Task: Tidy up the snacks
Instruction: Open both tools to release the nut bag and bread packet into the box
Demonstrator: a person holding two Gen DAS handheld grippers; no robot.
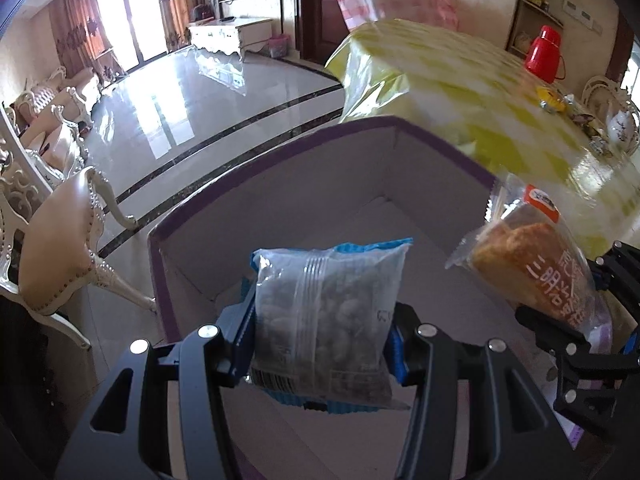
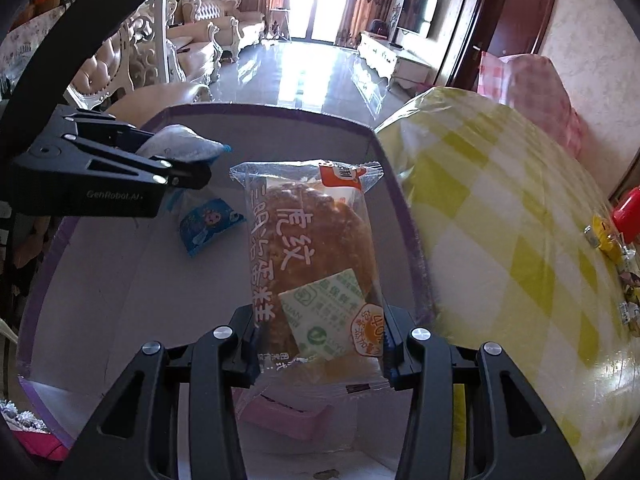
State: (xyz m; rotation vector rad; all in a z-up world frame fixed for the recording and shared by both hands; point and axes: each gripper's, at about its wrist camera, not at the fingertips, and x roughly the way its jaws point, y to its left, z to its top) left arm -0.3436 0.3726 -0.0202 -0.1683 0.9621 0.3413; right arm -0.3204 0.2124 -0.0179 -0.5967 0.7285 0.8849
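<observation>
My left gripper (image 1: 324,336) is shut on a clear bag of nuts with blue edges (image 1: 326,320), held over the open purple-rimmed cardboard box (image 1: 276,152). My right gripper (image 2: 320,344) is shut on a wrapped brown cake with white lettering (image 2: 312,256), also above the box (image 2: 280,114). In the left wrist view the cake (image 1: 532,268) and the right gripper (image 1: 576,312) hang at the right. The right wrist view shows the left gripper (image 2: 176,164) at the upper left with its nut bag (image 2: 180,142). A small blue snack packet (image 2: 210,226) and a pink packet (image 2: 284,416) lie on the box floor.
The box stands on a round table with a yellow-checked cloth (image 2: 520,220). A red thermos (image 1: 545,55), small yellow packets (image 1: 554,100) and a teapot (image 1: 622,128) sit on its far side. A padded chair (image 1: 60,256) stands left of the box; a pink-covered chair back (image 2: 532,92) rises beyond.
</observation>
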